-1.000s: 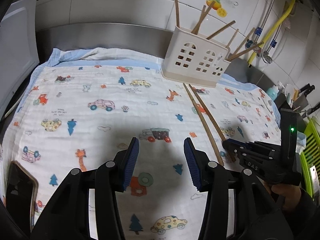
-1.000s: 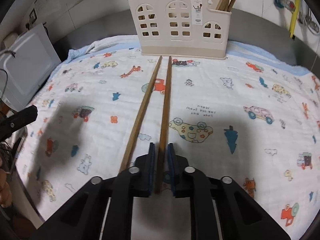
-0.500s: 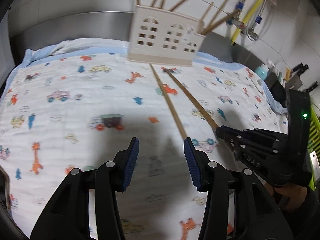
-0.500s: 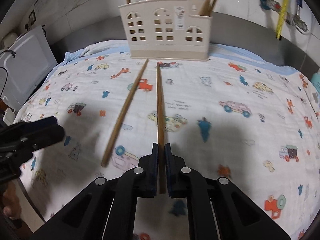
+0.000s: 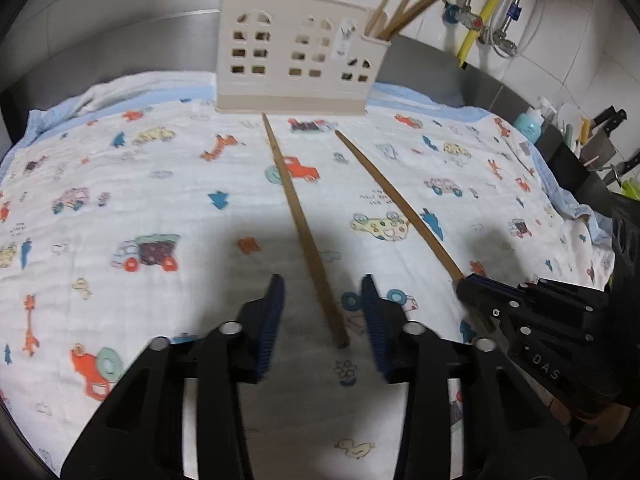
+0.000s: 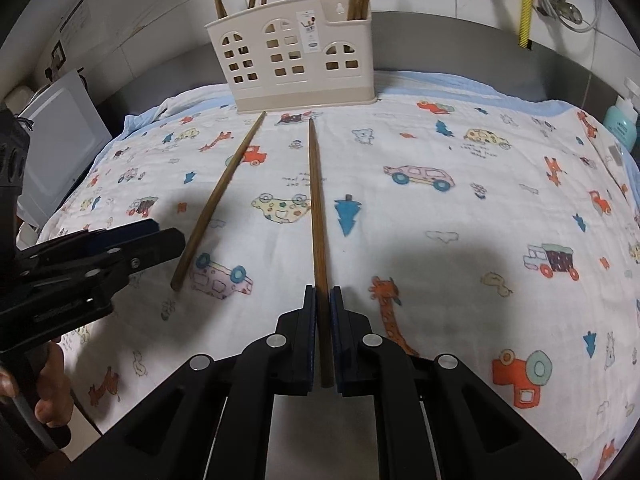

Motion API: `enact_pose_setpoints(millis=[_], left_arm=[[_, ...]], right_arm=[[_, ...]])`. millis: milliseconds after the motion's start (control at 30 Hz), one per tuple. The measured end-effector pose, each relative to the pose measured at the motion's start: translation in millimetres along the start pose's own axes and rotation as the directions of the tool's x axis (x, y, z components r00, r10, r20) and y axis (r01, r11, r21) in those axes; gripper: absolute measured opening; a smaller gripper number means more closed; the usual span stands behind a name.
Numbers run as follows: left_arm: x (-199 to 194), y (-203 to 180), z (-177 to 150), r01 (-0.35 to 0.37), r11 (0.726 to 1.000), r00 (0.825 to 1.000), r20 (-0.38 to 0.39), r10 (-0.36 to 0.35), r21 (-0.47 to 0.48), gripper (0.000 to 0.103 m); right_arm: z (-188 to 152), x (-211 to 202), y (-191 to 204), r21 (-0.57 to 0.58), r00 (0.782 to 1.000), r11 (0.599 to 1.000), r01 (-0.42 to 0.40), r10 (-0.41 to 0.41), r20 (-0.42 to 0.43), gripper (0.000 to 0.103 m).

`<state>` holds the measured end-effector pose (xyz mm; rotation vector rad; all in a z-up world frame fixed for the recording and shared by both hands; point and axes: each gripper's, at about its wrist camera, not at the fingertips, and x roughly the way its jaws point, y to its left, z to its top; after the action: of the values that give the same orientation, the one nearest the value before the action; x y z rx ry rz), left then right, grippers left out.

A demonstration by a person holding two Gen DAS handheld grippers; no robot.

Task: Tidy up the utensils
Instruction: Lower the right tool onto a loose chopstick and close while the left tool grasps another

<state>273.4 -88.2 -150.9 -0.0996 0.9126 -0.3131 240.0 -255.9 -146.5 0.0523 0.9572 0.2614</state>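
Two brown chopsticks lie on a cartoon-print cloth, pointing at a cream utensil holder that has several chopsticks standing in it. My left gripper straddles the near end of the left chopstick. Its jaws are closing and the blue pads stand clear of the stick. My right gripper is shut on the near end of the right chopstick, whose far tip rests near the holder.
A white appliance stands beyond the cloth's left edge. A teal bottle and knives sit at the right. A yellow hose and taps run down the tiled back wall.
My left gripper has come over to the loose chopstick and its jaws have narrowed around it. The right gripper has swung its chopstick's near end away from the other.
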Motion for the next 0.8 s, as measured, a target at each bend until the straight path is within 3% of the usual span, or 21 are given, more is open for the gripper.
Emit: enact_pose_setpoints(millis=[300, 800], left_arm=[[16.1, -6.8, -0.8, -0.024, 1.000, 0.999, -0.025, 0.024, 0.000, 0.018], [26.6, -10.3, 9.5, -0.109, 0.993, 0.993, -0.043, 0.107, -0.038, 0.008]], right_arm=[[-3.2, -0.3, -3.7, 0.010, 1.000, 1.000, -0.017, 0.017, 0.006, 0.007], [-3.7, 0.5, -4.4, 0.010, 1.000, 1.000, -0.018, 0.018, 0.011, 0.007]])
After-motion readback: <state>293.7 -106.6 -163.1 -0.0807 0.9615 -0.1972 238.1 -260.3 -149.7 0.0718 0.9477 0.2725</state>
